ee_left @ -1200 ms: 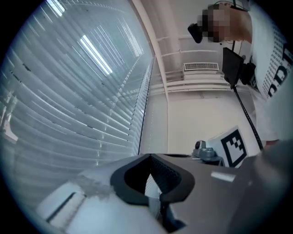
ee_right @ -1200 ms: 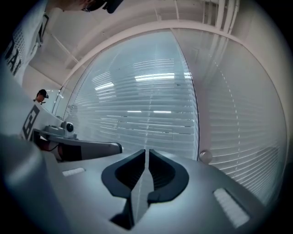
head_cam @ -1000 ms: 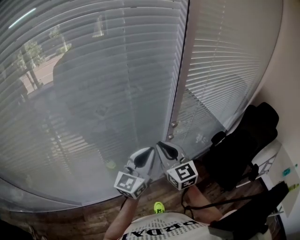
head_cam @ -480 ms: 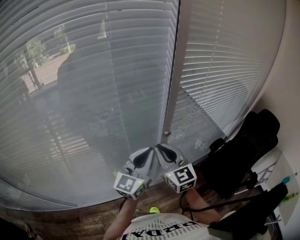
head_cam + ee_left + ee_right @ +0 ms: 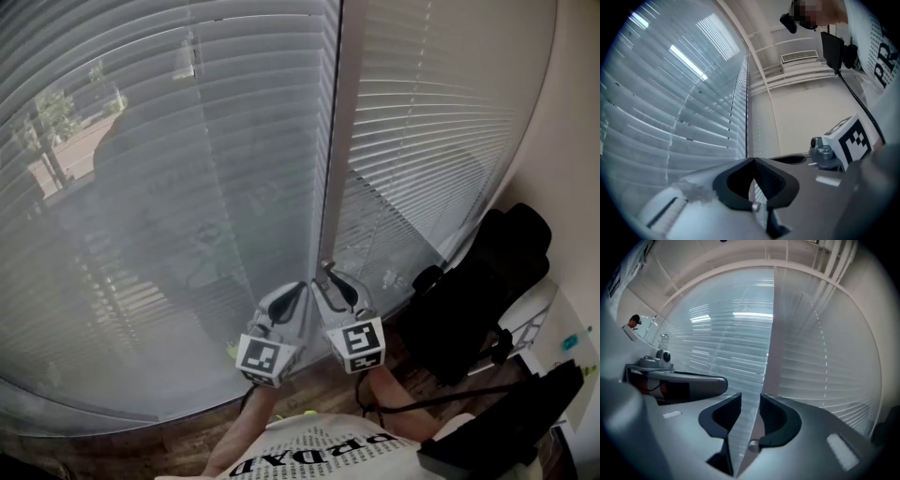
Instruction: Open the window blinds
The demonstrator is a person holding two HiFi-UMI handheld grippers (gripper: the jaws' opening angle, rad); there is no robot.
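both grippers have shifted nearer the window post (image 5: 333, 141) in the head view, left gripper (image 5: 298, 289) beside right gripper (image 5: 328, 277), low before the lowered window blinds (image 5: 187, 187). left gripper view: jaws together, gripping nothing. right gripper view: jaws just opened, apart, slats showing through the gap.

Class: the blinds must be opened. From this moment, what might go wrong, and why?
The right hand-held gripper has jaws that have just been opening, with nothing gripped between them; closing here may catch nothing. It sits close beside the shut left hand-held gripper; they may knock together. Both point toward thin blind slats, which may bend if pushed.
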